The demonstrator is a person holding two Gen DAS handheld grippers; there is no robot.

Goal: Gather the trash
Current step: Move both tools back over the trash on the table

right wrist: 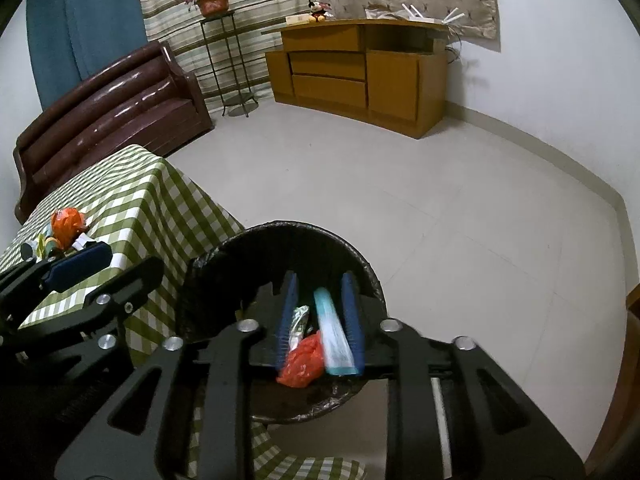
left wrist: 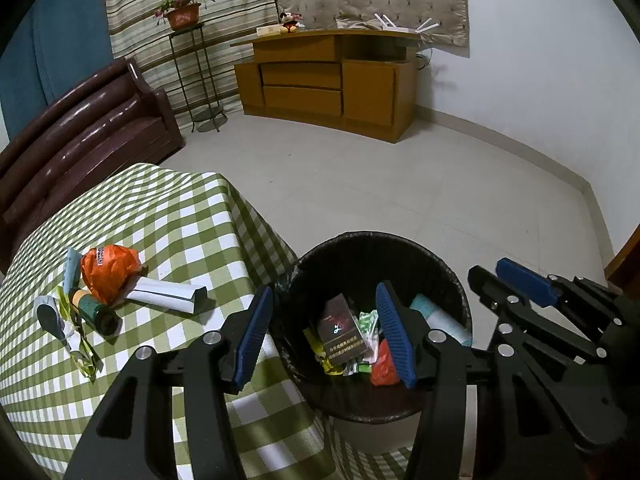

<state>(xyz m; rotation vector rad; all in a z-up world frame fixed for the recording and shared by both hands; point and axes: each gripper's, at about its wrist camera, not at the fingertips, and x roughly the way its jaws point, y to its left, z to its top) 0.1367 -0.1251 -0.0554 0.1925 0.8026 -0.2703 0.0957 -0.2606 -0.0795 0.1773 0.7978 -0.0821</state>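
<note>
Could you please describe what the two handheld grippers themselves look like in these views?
Both the left gripper and the right gripper look alike: matte black angular linkage arms with slotted cut-outs, round silver pivot bolts, and long ribbed blue pads lining the fingers. No cables, markings or sleeves are visible.

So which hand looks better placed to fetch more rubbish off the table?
Probably the left gripper: it is open, empty and nearer the table's orange bag. The right gripper sits over the bin.
</note>
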